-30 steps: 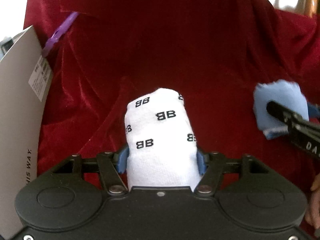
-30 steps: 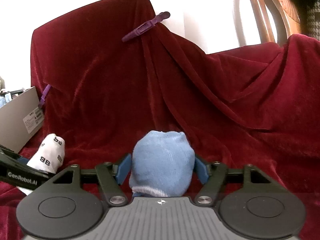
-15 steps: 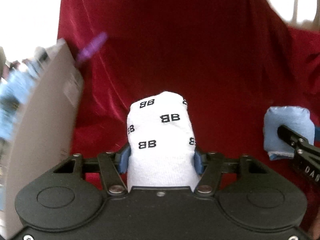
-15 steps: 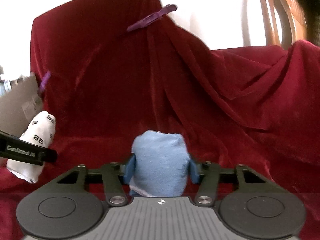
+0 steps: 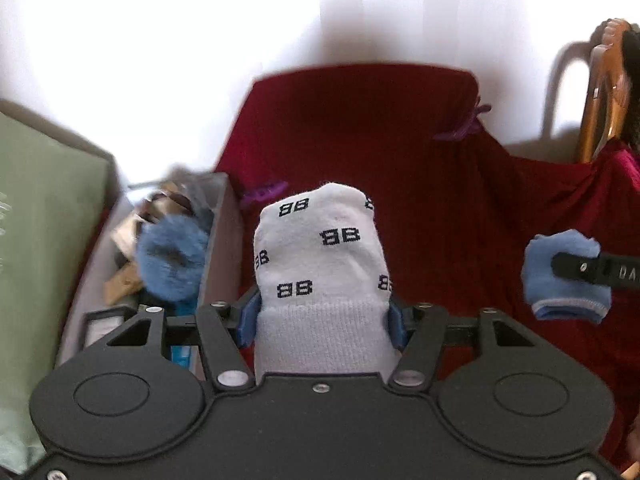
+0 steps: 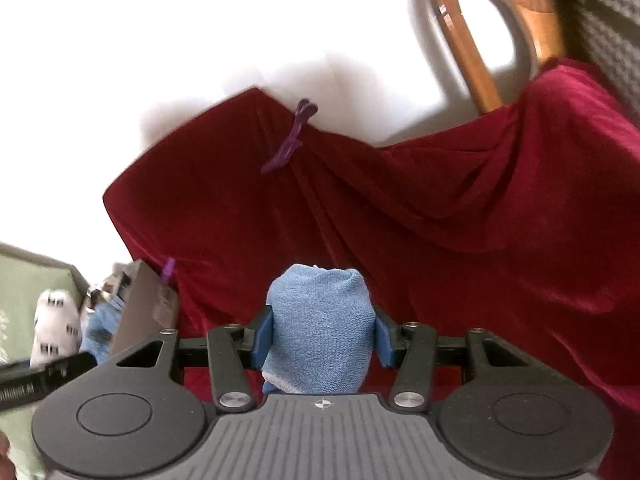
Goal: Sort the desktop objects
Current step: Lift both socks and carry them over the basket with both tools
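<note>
We see a dark red velvet cloth (image 5: pixel 460 208) draped across the middle and right of both views, pinned with a purple plastic clip (image 6: pixel 290 140) near its top edge. A grey open cardboard box (image 5: pixel 224 240) sits at left centre of the left wrist view, stuffed with a fuzzy blue ring-shaped item (image 5: pixel 172 262) and blurred clutter we can't identify. A curved brown wooden chair back (image 6: pixel 460 36) shows upper right in the right wrist view. The left gripper (image 5: pixel 320 320), bottom centre, is closed tight on a rolled white sock with black "BB" marks (image 5: pixel 320 264), held in the air just right of the box. The right gripper (image 6: pixel 320 340) is clamped on a rolled light blue sock (image 6: pixel 320 328), bottom centre, over the cloth.
</note>
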`<state>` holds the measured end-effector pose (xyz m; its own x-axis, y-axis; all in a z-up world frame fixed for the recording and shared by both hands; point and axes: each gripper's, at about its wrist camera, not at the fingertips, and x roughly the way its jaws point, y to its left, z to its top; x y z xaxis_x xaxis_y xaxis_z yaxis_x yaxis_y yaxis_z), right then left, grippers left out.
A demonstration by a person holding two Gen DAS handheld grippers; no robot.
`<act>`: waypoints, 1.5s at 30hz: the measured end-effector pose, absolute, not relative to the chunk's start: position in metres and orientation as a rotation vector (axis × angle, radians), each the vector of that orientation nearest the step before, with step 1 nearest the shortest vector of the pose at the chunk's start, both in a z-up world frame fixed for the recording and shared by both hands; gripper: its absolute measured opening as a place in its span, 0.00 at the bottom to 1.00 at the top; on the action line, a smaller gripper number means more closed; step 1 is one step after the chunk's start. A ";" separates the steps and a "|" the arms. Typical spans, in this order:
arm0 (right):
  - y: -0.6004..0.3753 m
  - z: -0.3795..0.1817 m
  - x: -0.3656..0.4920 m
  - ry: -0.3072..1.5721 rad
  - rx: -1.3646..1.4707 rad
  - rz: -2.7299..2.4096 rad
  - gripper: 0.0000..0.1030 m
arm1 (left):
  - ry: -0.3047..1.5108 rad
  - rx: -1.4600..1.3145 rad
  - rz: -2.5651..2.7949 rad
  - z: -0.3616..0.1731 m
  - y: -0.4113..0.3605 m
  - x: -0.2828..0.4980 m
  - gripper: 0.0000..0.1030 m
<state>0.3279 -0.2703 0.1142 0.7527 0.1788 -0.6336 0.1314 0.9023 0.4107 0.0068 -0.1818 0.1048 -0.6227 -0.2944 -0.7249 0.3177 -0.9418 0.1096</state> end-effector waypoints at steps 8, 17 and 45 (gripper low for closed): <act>-0.268 0.175 0.262 0.618 0.422 0.034 0.49 | 0.083 1.215 -2.611 0.144 -0.144 0.061 0.56; -0.255 0.232 0.141 0.421 0.328 0.131 0.49 | 0.009 1.327 -2.685 0.151 -0.094 0.152 0.56; -0.219 0.042 0.077 0.821 0.344 0.170 0.17 | 0.008 1.800 -2.539 -0.055 -0.077 0.209 0.56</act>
<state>0.0770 -0.2194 0.0416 0.6720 0.2790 -0.6860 -0.0157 0.9315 0.3634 0.2092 -0.0772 -0.0549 -0.3306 -0.0209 -0.9435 0.0269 -0.9996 0.0127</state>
